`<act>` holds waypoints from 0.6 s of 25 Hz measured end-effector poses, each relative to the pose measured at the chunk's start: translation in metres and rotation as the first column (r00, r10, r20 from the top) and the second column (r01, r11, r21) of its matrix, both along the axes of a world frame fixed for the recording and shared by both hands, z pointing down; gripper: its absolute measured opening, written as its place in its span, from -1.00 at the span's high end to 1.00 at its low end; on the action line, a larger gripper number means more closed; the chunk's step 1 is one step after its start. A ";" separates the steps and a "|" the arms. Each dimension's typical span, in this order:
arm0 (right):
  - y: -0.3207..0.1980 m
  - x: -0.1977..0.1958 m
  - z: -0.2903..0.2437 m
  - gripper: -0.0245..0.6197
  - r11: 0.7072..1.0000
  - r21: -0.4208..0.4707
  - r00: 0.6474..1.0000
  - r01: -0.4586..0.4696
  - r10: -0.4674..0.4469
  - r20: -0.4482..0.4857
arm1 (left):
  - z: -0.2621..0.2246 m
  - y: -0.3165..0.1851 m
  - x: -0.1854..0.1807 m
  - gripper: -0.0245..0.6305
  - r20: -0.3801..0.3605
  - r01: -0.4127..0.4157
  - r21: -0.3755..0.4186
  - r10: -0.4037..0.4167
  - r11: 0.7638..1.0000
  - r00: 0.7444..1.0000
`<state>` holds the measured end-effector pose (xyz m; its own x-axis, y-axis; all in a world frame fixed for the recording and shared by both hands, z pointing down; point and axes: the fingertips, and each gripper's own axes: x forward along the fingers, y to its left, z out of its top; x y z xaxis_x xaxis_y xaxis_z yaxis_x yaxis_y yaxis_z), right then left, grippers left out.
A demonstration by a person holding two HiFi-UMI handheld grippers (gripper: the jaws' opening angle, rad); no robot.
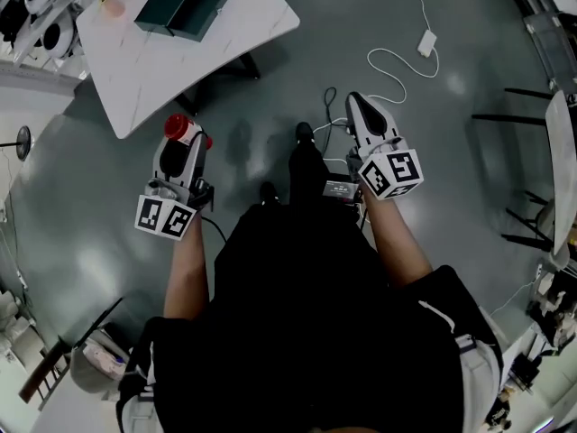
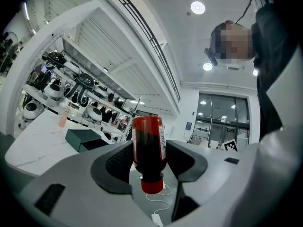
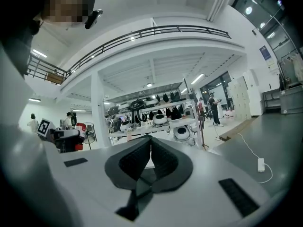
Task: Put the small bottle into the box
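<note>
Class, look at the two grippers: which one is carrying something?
The left gripper: its jaws are clamped on the small red bottle. The right gripper differs, with its jaws closed together and nothing between them.

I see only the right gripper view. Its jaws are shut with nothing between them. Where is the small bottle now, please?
Observer: The left gripper holds it. The small bottle is clamped between its jaws, with the red cap at the lower end in the left gripper view.
Operator: And the box, is it ready?
Observer: Yes. In the head view the dark green box lies open on the white table, ahead and to the left.
Operator: Is the bottle above the box already?
Observer: Not yet. In the head view the bottle shows against the grey floor, just off the table's near edge, well short of the box.
</note>
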<state>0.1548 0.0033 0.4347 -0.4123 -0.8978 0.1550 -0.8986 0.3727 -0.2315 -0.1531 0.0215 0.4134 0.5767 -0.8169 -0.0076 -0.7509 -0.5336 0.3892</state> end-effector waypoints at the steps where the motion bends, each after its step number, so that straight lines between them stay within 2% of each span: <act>1: -0.012 0.003 0.003 0.82 1.000 -0.003 1.000 0.012 -0.012 0.004 | 0.003 -0.010 0.003 0.24 0.001 0.012 -0.005 -0.012 1.000 1.000; 6: -0.082 0.023 0.013 0.82 0.997 -0.003 0.997 0.075 -0.075 0.024 | 0.010 -0.065 0.027 0.24 0.002 0.074 -0.030 -0.074 0.997 0.997; 12: -0.165 0.056 0.010 0.82 0.987 -0.001 0.985 0.163 -0.163 0.050 | -0.012 -0.136 0.063 0.24 0.000 0.140 -0.019 -0.140 0.990 0.990; 15: -0.200 0.079 0.012 0.82 0.984 0.005 0.982 0.176 -0.176 0.071 | -0.024 -0.157 0.078 0.24 0.019 0.166 -0.018 -0.166 0.986 0.986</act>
